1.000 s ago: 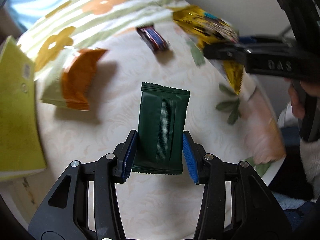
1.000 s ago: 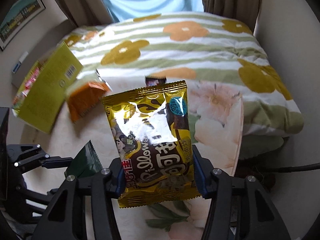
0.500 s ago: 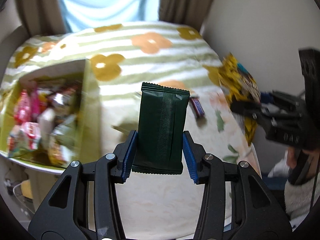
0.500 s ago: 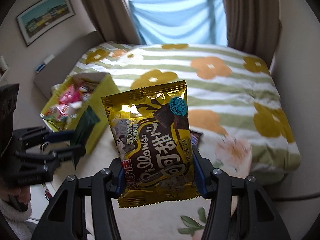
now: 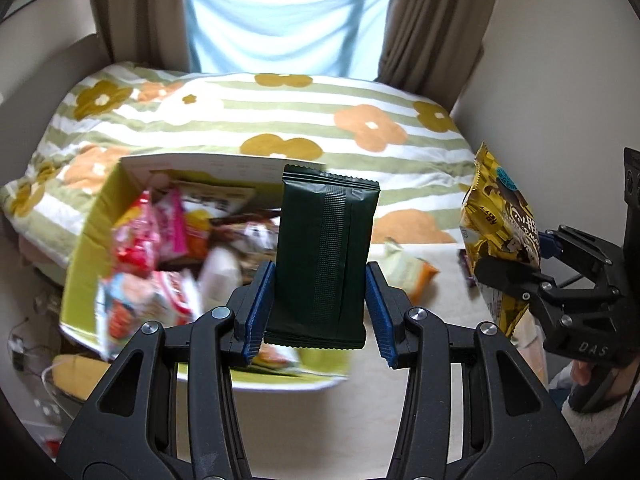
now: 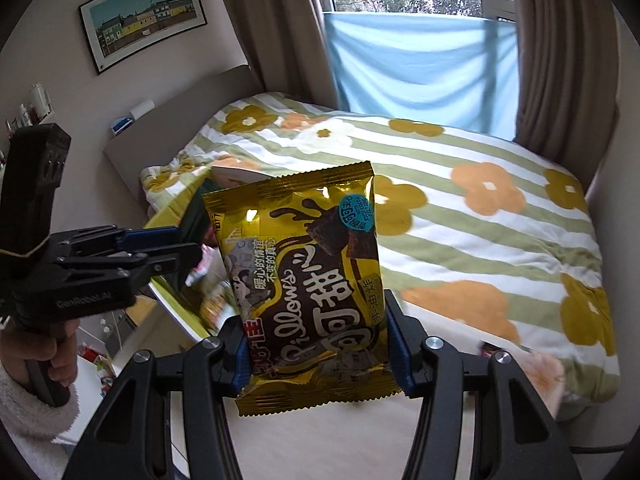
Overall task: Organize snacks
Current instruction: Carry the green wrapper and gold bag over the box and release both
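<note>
- I have two hand-held grippers in view, each carrying one packet.
- My left gripper (image 5: 318,312): blue pads clamped on the two long edges of one dark green foil snack packet (image 5: 326,256), held upright, seam facing the camera, above the near edge of the box.
- My right gripper (image 6: 322,350): pads clamped on the lower sides of one glossy gold-and-brown snack bag (image 6: 308,280) with chocolate-square artwork and a teal round badge; bag upright, well clear of the surface.
- One open yellow-green cardboard box (image 5: 86,240) sits to the left, one pale flap raised at the back; it is full of mixed wrappers in pink, red and white. Blur prevents a count of them.
- Loose on the cream table surface (image 5: 304,420): one pale green and orange pouch (image 5: 408,274) just right of the green packet; one small dark wrapped bar (image 5: 466,270), partly hidden behind the gold bag.
- Behind: one bed with a green-striped flower-print quilt (image 5: 248,120), one light blue cloth (image 6: 420,76) across the window, one framed picture (image 6: 144,12) on the wall.
- One hand (image 6: 44,354) in a fuzzy white sleeve grips the left handle.
</note>
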